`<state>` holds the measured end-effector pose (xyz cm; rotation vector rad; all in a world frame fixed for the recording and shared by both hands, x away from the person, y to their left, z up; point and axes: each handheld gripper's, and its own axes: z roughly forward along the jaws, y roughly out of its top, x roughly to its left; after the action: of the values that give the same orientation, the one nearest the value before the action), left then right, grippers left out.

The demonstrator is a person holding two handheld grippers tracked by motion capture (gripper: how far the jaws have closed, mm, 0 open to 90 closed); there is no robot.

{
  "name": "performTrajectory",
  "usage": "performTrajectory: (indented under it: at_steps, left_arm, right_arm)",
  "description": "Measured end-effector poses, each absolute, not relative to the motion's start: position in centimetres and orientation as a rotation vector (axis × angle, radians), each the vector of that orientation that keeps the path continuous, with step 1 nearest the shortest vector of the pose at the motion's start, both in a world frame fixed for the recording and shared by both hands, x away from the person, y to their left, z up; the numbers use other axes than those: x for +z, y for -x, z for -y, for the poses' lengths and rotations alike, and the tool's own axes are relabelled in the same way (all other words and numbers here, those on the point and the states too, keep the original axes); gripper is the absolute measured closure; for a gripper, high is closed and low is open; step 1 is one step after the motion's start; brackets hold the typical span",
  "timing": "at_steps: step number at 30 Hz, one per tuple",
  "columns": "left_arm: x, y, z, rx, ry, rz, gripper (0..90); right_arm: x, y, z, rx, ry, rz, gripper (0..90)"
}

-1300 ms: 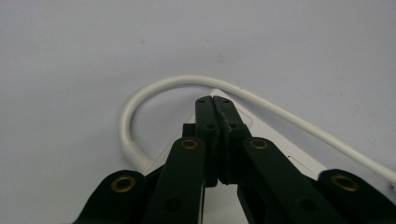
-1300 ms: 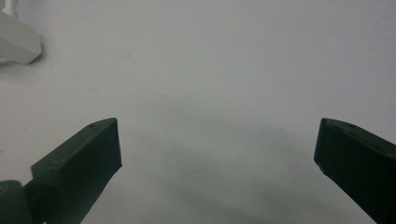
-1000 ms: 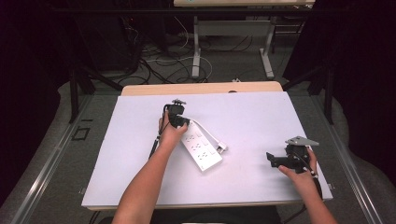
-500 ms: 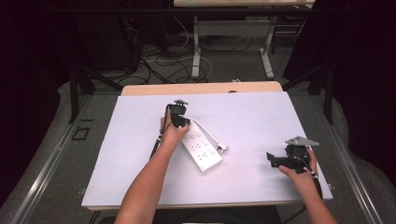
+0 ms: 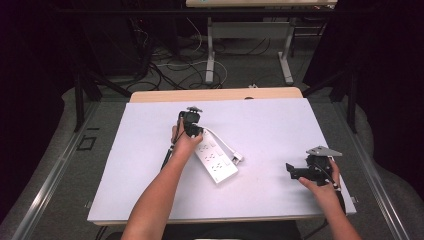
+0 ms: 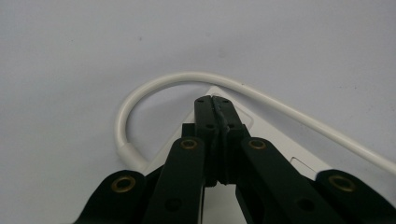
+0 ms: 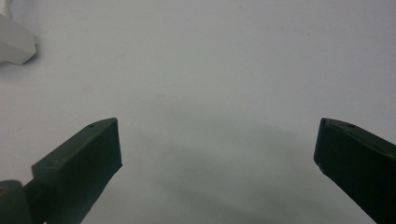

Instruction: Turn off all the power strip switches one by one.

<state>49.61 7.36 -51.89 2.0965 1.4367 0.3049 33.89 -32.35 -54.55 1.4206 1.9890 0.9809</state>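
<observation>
A white power strip (image 5: 216,162) lies at an angle in the middle of the white tabletop (image 5: 280,125), and its white cable (image 5: 225,142) loops off its far end. My left gripper (image 5: 192,126) points down at that far end. In the left gripper view its jaws (image 6: 214,100) are pressed together over the strip (image 6: 275,140), with the cable (image 6: 159,84) curving just beyond them and nothing seen between the pads. My right gripper (image 5: 292,171) rests near the table's front right corner, its jaws (image 7: 217,144) wide apart over bare table. A corner of the strip (image 7: 14,44) shows at the far left of the right gripper view.
The white surface sits on a wooden table whose edge (image 5: 215,94) shows at the back. Beyond it are loose cables on the floor (image 5: 175,65) and the legs of another table (image 5: 210,55). The white surface's front edge (image 5: 220,217) is close to the person's forearms.
</observation>
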Motion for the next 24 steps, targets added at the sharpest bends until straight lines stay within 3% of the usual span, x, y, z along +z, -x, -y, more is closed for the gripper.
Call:
performTrajectory:
  at_steps: [24]
  left_arm:
    - [-51.2,-47.9,-6.4,0.212,-2.174,-1.31,90.0]
  right_arm:
    - [-54.5,-33.9,32.3,0.986,-1.421,-1.982,0.1]
